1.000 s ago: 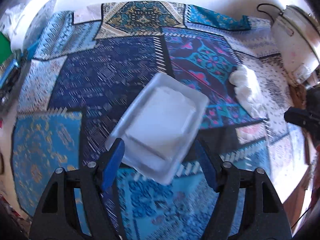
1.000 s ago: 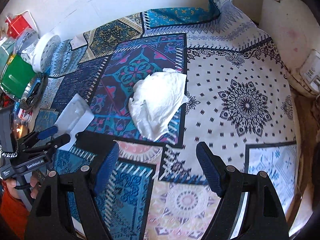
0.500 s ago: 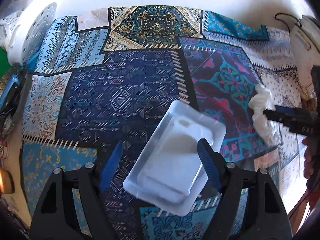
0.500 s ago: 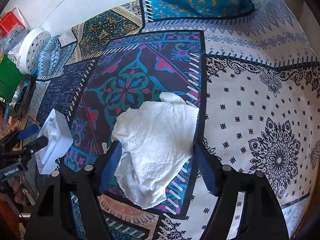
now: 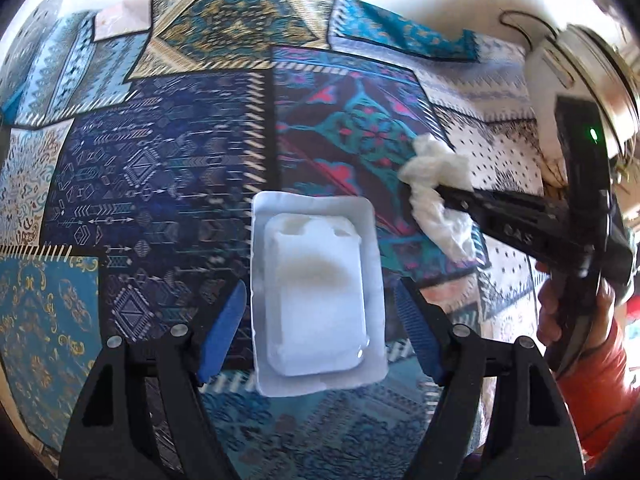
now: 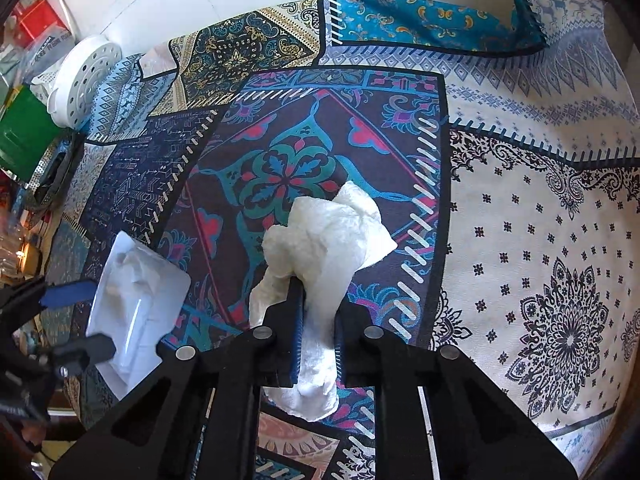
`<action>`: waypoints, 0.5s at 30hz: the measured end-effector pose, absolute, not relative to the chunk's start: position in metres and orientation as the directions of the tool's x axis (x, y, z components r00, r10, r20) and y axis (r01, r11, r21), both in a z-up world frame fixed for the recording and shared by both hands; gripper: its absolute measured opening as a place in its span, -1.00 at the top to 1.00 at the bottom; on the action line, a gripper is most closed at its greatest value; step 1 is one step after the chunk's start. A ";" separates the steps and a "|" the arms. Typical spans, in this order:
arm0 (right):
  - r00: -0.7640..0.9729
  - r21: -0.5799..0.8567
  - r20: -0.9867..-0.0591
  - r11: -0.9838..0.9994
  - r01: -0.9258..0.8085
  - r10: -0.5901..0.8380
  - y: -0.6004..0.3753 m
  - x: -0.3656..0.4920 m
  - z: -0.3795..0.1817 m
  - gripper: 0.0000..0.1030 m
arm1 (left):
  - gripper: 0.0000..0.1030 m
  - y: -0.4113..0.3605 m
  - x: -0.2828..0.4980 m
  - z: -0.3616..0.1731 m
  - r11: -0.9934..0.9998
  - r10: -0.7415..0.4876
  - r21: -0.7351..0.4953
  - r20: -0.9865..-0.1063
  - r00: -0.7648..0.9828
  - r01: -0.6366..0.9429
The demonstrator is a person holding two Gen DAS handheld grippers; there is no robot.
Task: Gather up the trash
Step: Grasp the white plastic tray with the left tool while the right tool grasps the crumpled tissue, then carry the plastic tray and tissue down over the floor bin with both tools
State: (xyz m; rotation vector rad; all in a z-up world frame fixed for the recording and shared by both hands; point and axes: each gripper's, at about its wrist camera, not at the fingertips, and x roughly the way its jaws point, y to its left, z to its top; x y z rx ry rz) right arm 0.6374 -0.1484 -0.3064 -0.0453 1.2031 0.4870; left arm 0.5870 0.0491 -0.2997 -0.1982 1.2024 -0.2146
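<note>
A clear plastic blister pack (image 5: pixel 318 292) lies on the patterned tablecloth (image 5: pixel 160 168). My left gripper (image 5: pixel 320 320) is open with its blue pads either side of the pack, not touching it. The pack also shows in the right wrist view (image 6: pixel 136 308). My right gripper (image 6: pixel 316 312) is shut on a crumpled white paper towel (image 6: pixel 332 240); the towel bunches above the fingers and hangs below them. The left wrist view shows that towel (image 5: pixel 436 188) pinched in the right gripper's black fingers (image 5: pixel 472 200).
A white rice cooker (image 5: pixel 580 80) stands at the table's far right. A white perforated disc (image 6: pixel 86 80), a green box (image 6: pixel 24 132) and a red box (image 6: pixel 38 20) crowd the left edge. A white wall runs behind the table.
My right gripper closed on the paper towel and bunched it up. My left gripper moved so the blister pack lies squarely between its open fingers.
</note>
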 end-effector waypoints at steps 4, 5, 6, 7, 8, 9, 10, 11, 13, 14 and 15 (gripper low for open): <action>0.276 0.219 -0.901 0.899 -0.378 0.335 -0.154 0.635 -0.304 0.80 | -0.49 0.021 0.591 -0.309 0.987 -0.160 -0.142 -0.943 0.292 0.081; 0.278 0.221 -0.900 0.900 -0.377 0.337 -0.157 0.633 -0.303 0.80 | -0.55 0.018 0.593 -0.311 0.986 -0.161 -0.144 -0.945 0.285 0.082; 0.278 0.222 -0.899 0.899 -0.377 0.339 -0.159 0.632 -0.302 0.80 | -0.56 0.015 0.596 -0.313 0.985 -0.170 -0.156 -0.945 0.280 0.073; 0.277 0.223 -0.898 0.898 -0.380 0.341 -0.160 0.632 -0.302 0.81 | -0.56 0.014 0.599 -0.316 0.984 -0.175 -0.166 -0.947 0.269 0.058; 0.277 0.225 -0.897 0.896 -0.384 0.344 -0.162 0.630 -0.301 0.81 | -0.56 0.011 0.603 -0.319 0.985 -0.172 -0.166 -0.951 0.256 0.044; 0.276 0.226 -0.897 0.894 -0.386 0.346 -0.163 0.629 -0.301 0.81 | -0.56 0.009 0.606 -0.322 0.987 -0.161 -0.159 -0.957 0.242 0.030; 0.271 0.229 -0.897 0.893 -0.387 0.348 -0.165 0.627 -0.301 0.81 | -0.56 0.007 0.609 -0.325 0.988 -0.153 -0.153 -0.960 0.234 0.020; 0.268 0.232 -0.897 0.892 -0.388 0.351 -0.166 0.626 -0.301 0.81 | -0.56 0.005 0.610 -0.327 0.988 -0.154 -0.156 -0.961 0.228 0.013; 0.266 0.240 -0.895 0.889 -0.389 0.358 -0.169 0.623 -0.301 0.82 | -0.56 0.000 0.613 -0.329 0.991 -0.135 -0.136 -0.965 0.226 0.010; 0.268 0.245 -0.892 0.888 -0.388 0.363 -0.171 0.621 -0.299 0.82 | -0.51 -0.003 0.613 -0.329 0.994 -0.111 -0.110 -0.966 0.232 0.016; 0.271 0.250 -0.889 0.888 -0.386 0.368 -0.174 0.619 -0.298 0.82 | -0.41 -0.006 0.612 -0.329 0.995 -0.099 -0.096 -0.967 0.234 0.023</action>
